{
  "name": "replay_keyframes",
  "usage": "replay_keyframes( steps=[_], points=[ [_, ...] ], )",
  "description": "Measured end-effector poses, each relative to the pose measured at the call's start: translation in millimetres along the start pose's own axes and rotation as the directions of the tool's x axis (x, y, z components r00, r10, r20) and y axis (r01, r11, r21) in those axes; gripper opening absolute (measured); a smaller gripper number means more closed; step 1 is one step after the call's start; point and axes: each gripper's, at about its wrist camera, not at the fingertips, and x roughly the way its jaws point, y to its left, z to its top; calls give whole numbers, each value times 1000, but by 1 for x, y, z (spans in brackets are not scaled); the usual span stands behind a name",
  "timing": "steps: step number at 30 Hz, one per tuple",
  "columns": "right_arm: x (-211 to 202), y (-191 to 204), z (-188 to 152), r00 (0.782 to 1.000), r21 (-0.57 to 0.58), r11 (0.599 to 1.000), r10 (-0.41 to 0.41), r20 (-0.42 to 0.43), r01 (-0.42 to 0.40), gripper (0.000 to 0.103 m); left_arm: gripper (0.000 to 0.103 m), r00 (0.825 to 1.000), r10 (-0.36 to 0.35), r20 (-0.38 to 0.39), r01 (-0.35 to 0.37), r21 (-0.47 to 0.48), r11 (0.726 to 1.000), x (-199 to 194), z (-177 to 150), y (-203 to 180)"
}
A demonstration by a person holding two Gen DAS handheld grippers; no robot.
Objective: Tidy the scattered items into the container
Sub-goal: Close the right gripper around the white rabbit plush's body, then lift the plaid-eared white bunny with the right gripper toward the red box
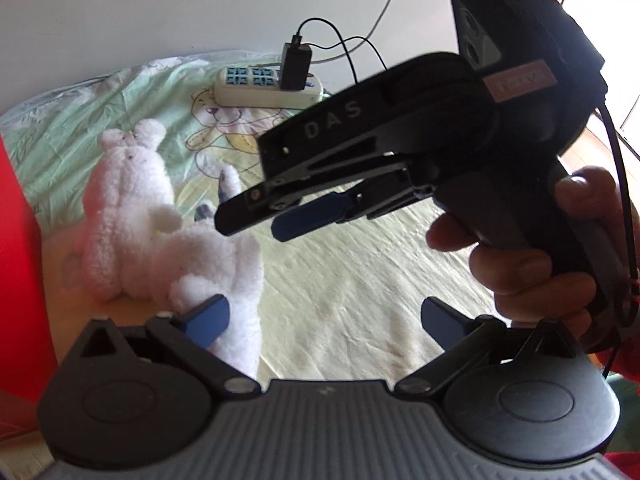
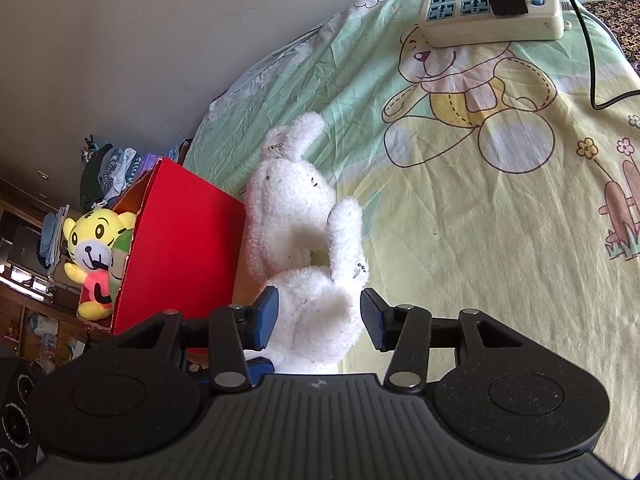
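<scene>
Straddling the white plush rabbit point(image 2: 308, 240) with my right gripper point(image 2: 320, 318), jaws wide apart, one either side of its lower body, contact unclear. My left gripper point(image 1: 324, 316) is spread wide, empty. Rabbit lies on the bedsheet point(image 2: 500, 240) against the red box point(image 2: 180, 248) holding a yellow tiger plush point(image 2: 94, 248); power strip point(image 2: 488, 12) beyond.

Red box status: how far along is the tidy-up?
Done: a yellow tiger plush already sits in the red box. In hand: nothing gripped yet; the right gripper is open, its fingers either side of the white rabbit plush, which lies on the bedsheet against the box. The left gripper is open and empty. Left: close on the rabbit and put it in the box.
</scene>
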Motion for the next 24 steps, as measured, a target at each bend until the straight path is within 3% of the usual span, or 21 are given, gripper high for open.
replay_keyframes(
  steps=[9,14,18,21,24],
  points=[
    [8,-7,3,999,-15,999,-29,-20,29,50,101,999,-41,23,41,13,999,-26,-1,1],
    [-2,-19,-2,999,-1,999,-45,-15,45,50,101,997,21,72,-15,-83,996,-48,-1,31],
    [-12,-29,-6,999,40,998,-43,1,43,52,88,999,40,33,-33,-195,980,-31,0,64],
    [-14,-33,-7,1000,74,997,-18,-3,18,52,87,1000,-14,-12,10,-255,967,-12,-1,74],
    [-14,-32,-9,1000,86,996,-6,-10,7,56,87,999,-12,-33,3,-263,965,3,0,70]
  ],
)
